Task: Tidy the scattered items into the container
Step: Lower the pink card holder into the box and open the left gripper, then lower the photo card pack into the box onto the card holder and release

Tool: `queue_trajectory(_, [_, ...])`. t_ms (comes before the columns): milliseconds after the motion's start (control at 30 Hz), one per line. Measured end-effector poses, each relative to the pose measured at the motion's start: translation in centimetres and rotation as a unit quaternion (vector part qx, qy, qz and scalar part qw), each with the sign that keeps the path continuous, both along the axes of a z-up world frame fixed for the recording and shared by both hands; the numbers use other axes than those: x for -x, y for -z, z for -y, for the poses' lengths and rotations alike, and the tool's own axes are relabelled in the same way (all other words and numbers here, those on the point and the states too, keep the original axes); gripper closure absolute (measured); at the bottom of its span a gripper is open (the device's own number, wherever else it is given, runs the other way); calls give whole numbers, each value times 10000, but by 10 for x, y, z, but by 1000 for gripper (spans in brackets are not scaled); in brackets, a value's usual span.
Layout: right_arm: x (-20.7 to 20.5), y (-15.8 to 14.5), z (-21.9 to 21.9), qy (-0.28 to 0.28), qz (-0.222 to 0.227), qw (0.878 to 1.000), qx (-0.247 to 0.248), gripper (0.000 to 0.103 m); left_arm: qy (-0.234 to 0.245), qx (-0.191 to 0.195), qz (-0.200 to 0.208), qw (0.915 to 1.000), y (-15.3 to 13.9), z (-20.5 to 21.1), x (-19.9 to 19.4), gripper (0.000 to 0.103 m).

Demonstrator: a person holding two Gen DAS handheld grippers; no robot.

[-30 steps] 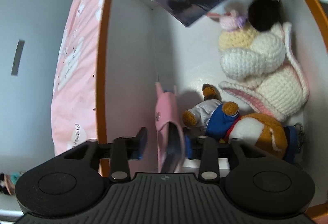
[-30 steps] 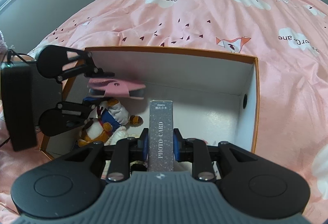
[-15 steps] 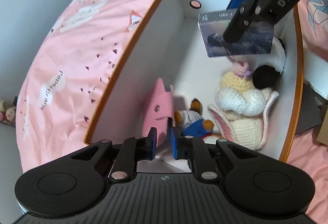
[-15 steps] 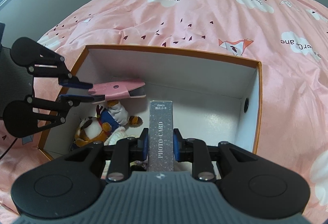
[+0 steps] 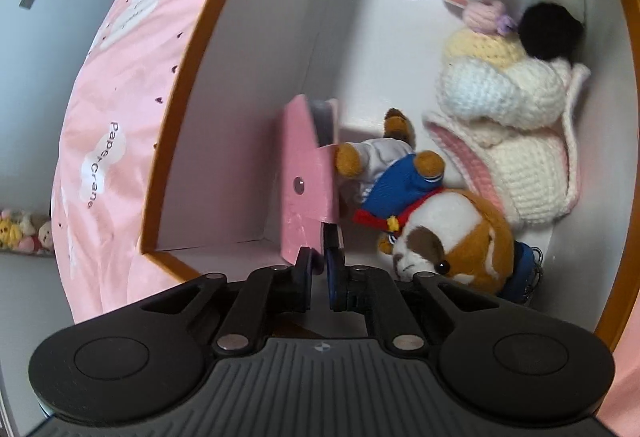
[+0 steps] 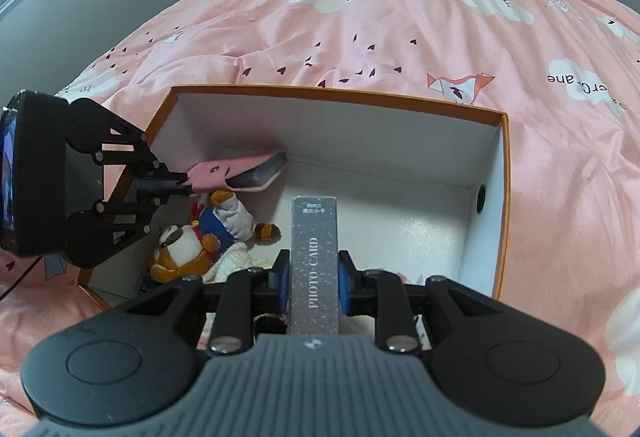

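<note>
While both grippers hover over the box (image 6: 502, 173), left fingers (image 5: 304, 263) pinch a stiff pink case (image 5: 306, 173); right fingers (image 6: 346, 277) clamp a light, rigid photo-card pack (image 6: 315, 261) midway along its sides.

A box (image 6: 484, 197) sits on a bedspread (image 6: 360, 37); inside, a clip-like case (image 5: 306, 173) held at one end by the left gripper (image 5: 320, 269) stands along one wall; a toy dog (image 5: 440, 229) lies beside it, a crocheted toy (image 5: 508, 125) beyond; the right gripper (image 6: 314, 277) holds a photo card box (image 6: 315, 261) above the interior.
</note>
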State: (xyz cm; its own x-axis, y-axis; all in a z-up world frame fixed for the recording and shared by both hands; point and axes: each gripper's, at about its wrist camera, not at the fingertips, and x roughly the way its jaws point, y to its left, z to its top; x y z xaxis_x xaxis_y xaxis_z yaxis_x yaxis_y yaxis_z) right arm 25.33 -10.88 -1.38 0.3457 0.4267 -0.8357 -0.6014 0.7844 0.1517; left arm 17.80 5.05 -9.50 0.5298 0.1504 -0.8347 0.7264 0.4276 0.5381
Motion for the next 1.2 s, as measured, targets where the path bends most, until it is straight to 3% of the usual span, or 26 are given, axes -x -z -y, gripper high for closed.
queue_trajectory(67, [0,0,0,-4,-6,10000,8,77,155,-26,71,9999,0,0,3,93])
queue_trajectory(200, [-1,0,-1,-27,-5,10000,15,77,183,393,-28,9991,-16,-4,4,89])
queue_trajectory(400, [-2,-1,-4,-49,8,10000,42,77,-316,1091,-60,9935,-37,-2,-6,92])
queue_trajectory(500, [-1,-1,-5,-65,6,10000,37,77,-432,1149,19,9924,-31,4,-14,95])
queue_trajectory(933, [-2,0,-12,-154,-38,9998,78,77,-773,1195,-562,9882,0,2,-33,101])
queue_trajectory(1200, [-2,-5,-35,-867,540,9945,216,78,-850,1658,-231,9822,-39,-13,-20,99])
